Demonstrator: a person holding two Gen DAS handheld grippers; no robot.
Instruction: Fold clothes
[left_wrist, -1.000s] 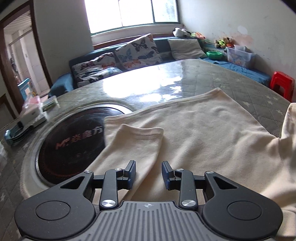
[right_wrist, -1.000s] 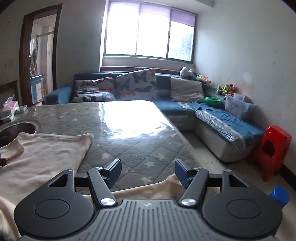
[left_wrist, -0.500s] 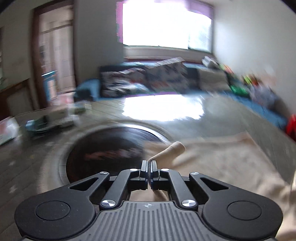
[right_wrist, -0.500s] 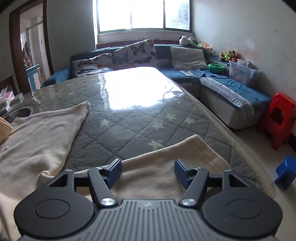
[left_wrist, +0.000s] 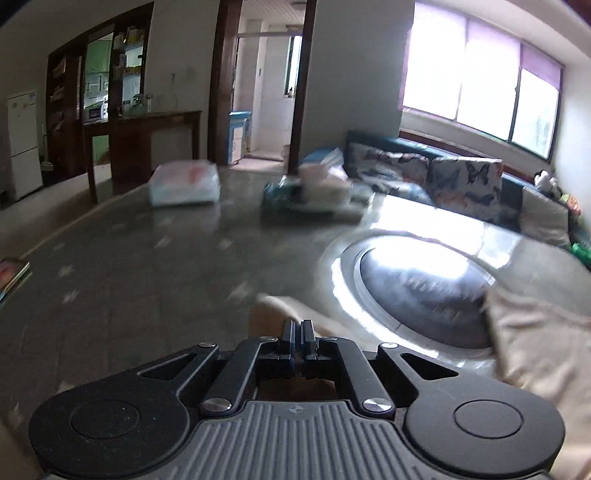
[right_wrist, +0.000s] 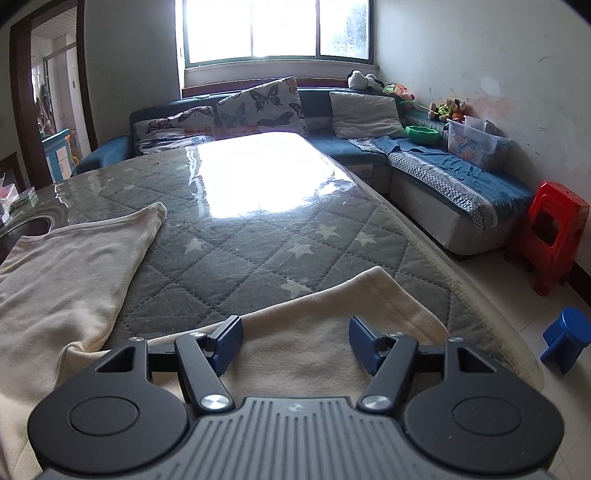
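A cream long-sleeved garment (right_wrist: 70, 266) lies spread on the quilted table top. In the left wrist view my left gripper (left_wrist: 297, 330) is shut on the cuff end of its left sleeve (left_wrist: 271, 314), which sticks out past the fingertips; the picture is blurred by motion. More of the cream cloth (left_wrist: 532, 339) lies at the right, over the edge of the dark round plate. In the right wrist view my right gripper (right_wrist: 295, 338) stands open, low over the right sleeve (right_wrist: 369, 306), whose cuff points toward the table's right edge. Its pads are not pressing the cloth.
A dark round cooktop (left_wrist: 424, 284) is set into the table (right_wrist: 258, 229). A white packet (left_wrist: 183, 182) and a stack of boxes (left_wrist: 317, 192) stand at the far side, a booklet (left_wrist: 11, 271) at the left edge. A blue sofa (right_wrist: 443, 166), red stool (right_wrist: 554, 236) and blue stool (right_wrist: 565, 339) flank the table.
My left gripper shut on the sleeve cuff and swung left with it, so its view now faces the doorway. The right gripper sank toward the other sleeve and stayed open.
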